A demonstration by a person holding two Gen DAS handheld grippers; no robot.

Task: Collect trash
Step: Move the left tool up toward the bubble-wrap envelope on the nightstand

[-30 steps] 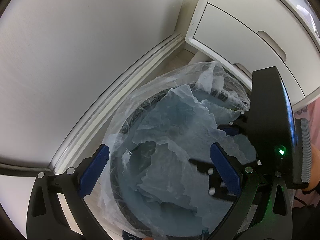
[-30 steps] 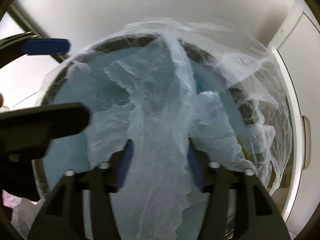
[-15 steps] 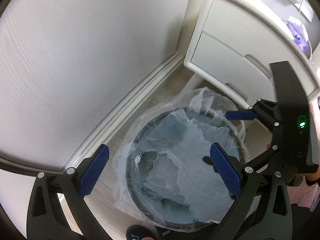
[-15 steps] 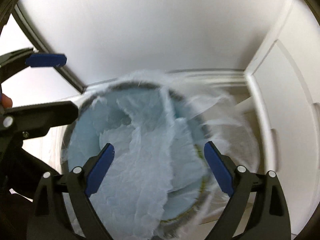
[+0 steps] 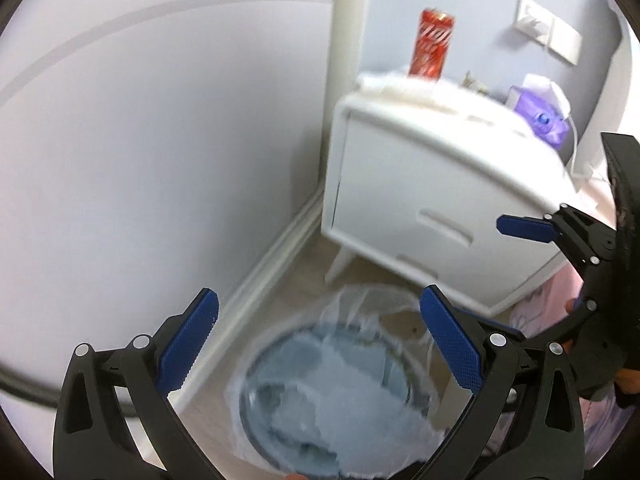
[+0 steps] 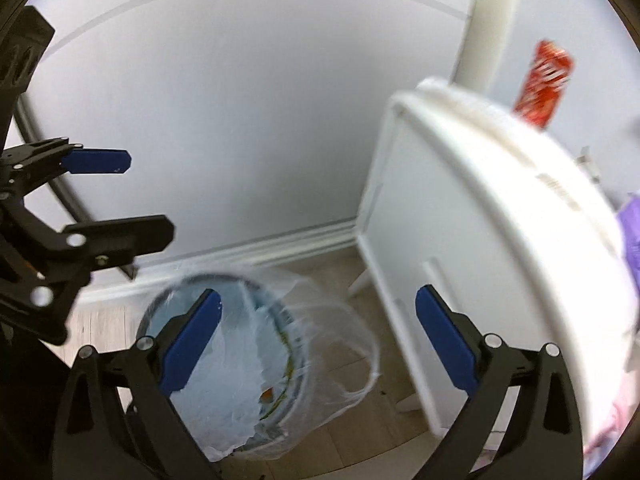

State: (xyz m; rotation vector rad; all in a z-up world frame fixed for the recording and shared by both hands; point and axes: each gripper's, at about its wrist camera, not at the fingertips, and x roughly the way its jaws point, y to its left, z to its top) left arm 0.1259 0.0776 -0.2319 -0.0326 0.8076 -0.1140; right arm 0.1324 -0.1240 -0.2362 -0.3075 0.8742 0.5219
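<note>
Both hand-held grippers raised above a round trash bin (image 5: 332, 404) on the floor, pointing steeply down at it. Left hand-held gripper (image 5: 318, 344) spread wide, blue pads (image 5: 188, 344) far apart, nothing between them but the view of the bin below. Right hand-held gripper (image 6: 318, 340) likewise spread wide, its jaws having just been opening, nothing caught between its blue pads (image 6: 192, 340). Seen from the left wrist, right hand-held gripper off to the right and slightly ahead, one blue pad jutting leftward; seen from the right wrist, left hand-held gripper off to the left edge.

Bin lined with a thin clear bag (image 6: 340, 344), loose bag edges billowing outward beyond the rim, pale blue crumpled plastic (image 5: 344, 408) filling the inside. Bin directly beneath and slightly ahead of both hand-held grippers, touching neither.

Ahead and to the right of the grippers, a white nightstand (image 5: 432, 184) on short legs, close beside the bin. On its top surface, a red can (image 5: 432, 46) standing upright at the far back, well beyond the grippers' reach; a purple object (image 5: 540, 114) further right on the same surface, blurred. White wall and baseboard (image 5: 260, 268) to the left and ahead of the grippers, meeting the nightstand in the corner.
</note>
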